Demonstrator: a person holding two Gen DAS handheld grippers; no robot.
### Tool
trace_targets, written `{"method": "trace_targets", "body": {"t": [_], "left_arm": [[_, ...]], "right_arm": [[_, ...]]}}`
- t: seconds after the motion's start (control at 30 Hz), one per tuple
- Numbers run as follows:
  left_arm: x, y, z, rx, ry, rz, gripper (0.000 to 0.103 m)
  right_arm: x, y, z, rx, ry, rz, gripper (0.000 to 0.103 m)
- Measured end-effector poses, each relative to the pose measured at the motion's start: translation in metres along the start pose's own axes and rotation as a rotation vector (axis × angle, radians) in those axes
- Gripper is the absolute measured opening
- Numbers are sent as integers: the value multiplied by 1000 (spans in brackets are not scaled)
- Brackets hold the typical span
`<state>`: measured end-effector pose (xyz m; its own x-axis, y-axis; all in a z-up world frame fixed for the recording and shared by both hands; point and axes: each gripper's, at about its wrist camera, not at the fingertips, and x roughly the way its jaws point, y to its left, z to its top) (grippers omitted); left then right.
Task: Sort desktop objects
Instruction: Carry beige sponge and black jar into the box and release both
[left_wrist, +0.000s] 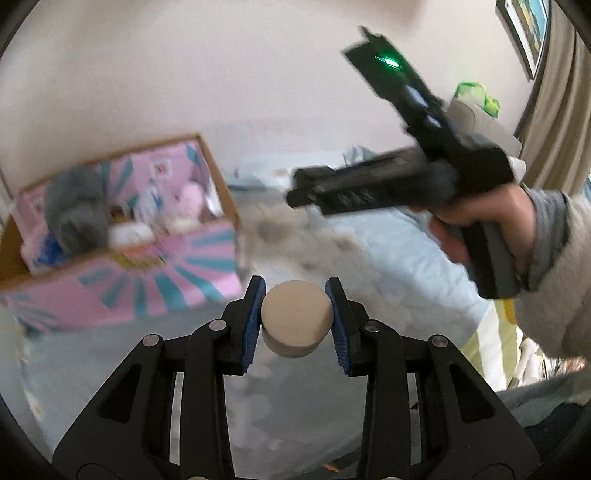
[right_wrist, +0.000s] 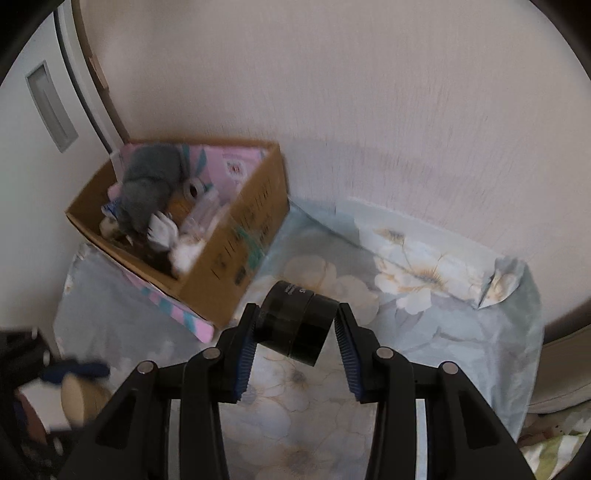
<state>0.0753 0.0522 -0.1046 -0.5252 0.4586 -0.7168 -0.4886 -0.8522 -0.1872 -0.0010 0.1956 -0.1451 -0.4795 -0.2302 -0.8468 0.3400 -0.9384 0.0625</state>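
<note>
My left gripper (left_wrist: 296, 291) is shut on a round beige jar (left_wrist: 296, 318), its blue pads pressing both sides, held above the floral cloth (left_wrist: 388, 258). My right gripper (right_wrist: 297, 314) is shut on a black cylindrical jar (right_wrist: 297, 325), tilted, also lifted off the cloth (right_wrist: 424, 314). In the left wrist view the right gripper's black body (left_wrist: 399, 181) shows at upper right with a person's hand (left_wrist: 491, 221) on its handle. A cardboard box (left_wrist: 122, 266) with pink and teal sides stands to the left; the same box (right_wrist: 236, 236) holds a grey plush (right_wrist: 147, 184), a tape roll (right_wrist: 194, 190) and several small items.
The pale wall (right_wrist: 369, 110) runs right behind the cloth. A white door (right_wrist: 37, 110) stands at far left. A curtain (left_wrist: 554, 122) and a framed picture (left_wrist: 528, 33) are at upper right. The left gripper with its beige jar (right_wrist: 79, 398) appears blurred at lower left.
</note>
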Motion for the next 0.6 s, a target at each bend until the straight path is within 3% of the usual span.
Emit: {"method": "trace_targets", "body": {"t": [0.23,0.43,0.6], "left_arm": [[-21,54,58,-27,3,3,31],[-31,106,96,-51,18,70,31],[-27,143,117,-67,83,120,31]], "right_arm": [[-31,20,36,36,-22,50,38],[-26,54,72,-10,-28,73,38],[-9,78,101,-26,4,111,38]]}}
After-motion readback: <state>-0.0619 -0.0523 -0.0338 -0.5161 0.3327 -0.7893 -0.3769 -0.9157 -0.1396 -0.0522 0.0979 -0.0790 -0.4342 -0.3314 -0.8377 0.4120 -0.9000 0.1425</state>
